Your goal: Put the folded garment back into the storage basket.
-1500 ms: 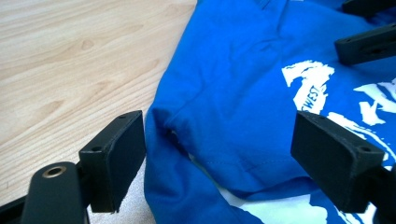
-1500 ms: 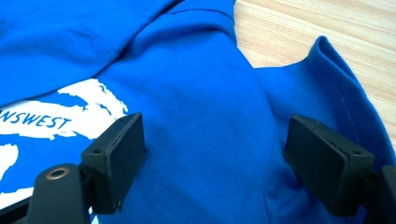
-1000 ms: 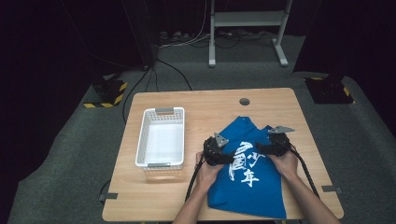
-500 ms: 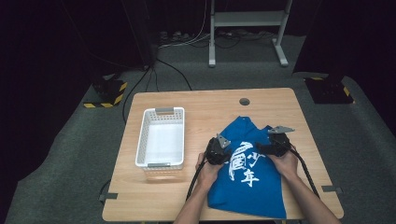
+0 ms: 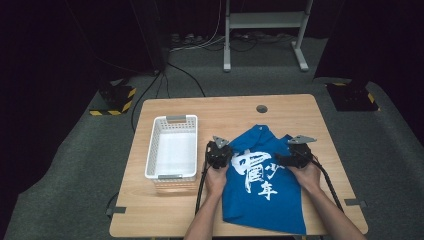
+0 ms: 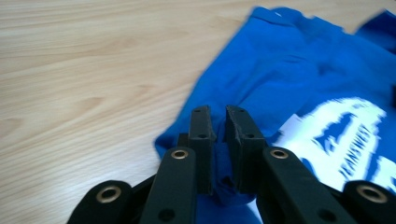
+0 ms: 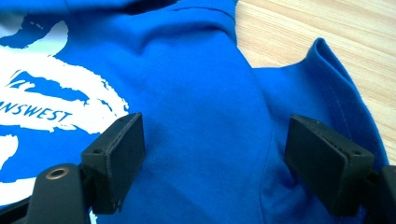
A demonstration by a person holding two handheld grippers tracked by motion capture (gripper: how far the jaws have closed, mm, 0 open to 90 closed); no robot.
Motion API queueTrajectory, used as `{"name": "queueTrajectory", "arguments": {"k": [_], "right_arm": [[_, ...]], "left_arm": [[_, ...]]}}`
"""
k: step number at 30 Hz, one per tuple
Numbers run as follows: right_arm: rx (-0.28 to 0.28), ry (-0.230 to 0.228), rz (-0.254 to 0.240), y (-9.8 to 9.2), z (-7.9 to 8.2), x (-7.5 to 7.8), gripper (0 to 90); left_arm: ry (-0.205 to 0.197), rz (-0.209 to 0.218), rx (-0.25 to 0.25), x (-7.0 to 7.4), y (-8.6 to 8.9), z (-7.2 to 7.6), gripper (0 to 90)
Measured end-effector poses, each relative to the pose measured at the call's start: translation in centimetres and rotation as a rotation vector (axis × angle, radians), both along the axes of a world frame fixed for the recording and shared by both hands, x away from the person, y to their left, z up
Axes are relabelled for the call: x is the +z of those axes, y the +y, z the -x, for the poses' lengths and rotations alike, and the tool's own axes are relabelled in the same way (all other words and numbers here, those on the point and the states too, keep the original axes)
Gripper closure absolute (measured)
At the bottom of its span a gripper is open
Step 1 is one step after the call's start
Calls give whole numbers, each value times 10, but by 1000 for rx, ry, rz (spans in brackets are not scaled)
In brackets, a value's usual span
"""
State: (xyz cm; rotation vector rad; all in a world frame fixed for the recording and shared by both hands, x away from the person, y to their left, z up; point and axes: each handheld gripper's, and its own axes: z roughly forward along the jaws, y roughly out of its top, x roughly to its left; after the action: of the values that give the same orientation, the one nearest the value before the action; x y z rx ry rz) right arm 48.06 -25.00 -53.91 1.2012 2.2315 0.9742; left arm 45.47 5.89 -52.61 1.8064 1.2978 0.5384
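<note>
On the left side of the light wooden desk (image 5: 165, 220) stands an empty white slotted plastic basket (image 5: 172, 152), its long axis running away from the person. Just right of it lies the blue cotton T-shirt with white printed lettering (image 5: 265, 192), spread flat with the collar toward the far edge and the hem toward the person, so its long axis also runs front to back.

The left claw (image 5: 219, 154) sits at the shirt's left edge, near the shoulder. Its jaws have just been closing, and in the left gripper view they stand almost together, clenched on a fold of blue fabric pinched between the pads.

The right claw (image 5: 295, 156) rests on the shirt's right shoulder area, beside the upturned sleeve (image 7: 336, 79). Its jaws stand wide apart, released, with fabric lying between them but no pad pressing on it.

Judgement: the shirt lies between the two claws, and the left hand is the one already gripping. The next move turns on the right claw closing on the cloth beneath it, so both sides can be lifted or folded together.
</note>
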Motion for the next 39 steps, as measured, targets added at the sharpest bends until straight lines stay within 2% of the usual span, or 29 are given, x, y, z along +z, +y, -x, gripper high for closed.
{"name": "queueTrajectory", "arguments": {"k": [4,8,11,13,16,18,20,25,29,32,36,39], "right_arm": [[27,-5,3,-3,2,0,204],[68,-12,10,-9,3,0,204],[75,-2,2,-13,3,0,203],[70,-1,7,-13,3,1,207],[74,-25,38,-8,7,3,217],[82,-33,31,-5,10,5,215],[79,-33,22,-4,11,6,214],[76,-17,22,-2,10,2,214],[74,-18,21,-1,10,1,215],[78,-25,21,0,11,3,217],[87,-37,8,2,14,6,219],[95,-29,20,4,14,4,219]], "left_arm": [[3,-12,46,0,6,-2,807],[1,-44,90,0,9,-2,794],[7,-38,114,0,11,-2,738],[3,-32,109,0,9,-2,658],[1,-14,72,1,5,-1,530],[-7,-4,45,2,2,1,461],[-25,7,-6,4,-4,4,413],[-44,-66,-110,5,-23,11,312],[-27,-84,-142,0,-30,10,307],[-14,-112,-136,-5,-31,8,351],[11,-135,-122,-9,-29,4,520],[20,-148,-99,-8,-27,1,649]]}}
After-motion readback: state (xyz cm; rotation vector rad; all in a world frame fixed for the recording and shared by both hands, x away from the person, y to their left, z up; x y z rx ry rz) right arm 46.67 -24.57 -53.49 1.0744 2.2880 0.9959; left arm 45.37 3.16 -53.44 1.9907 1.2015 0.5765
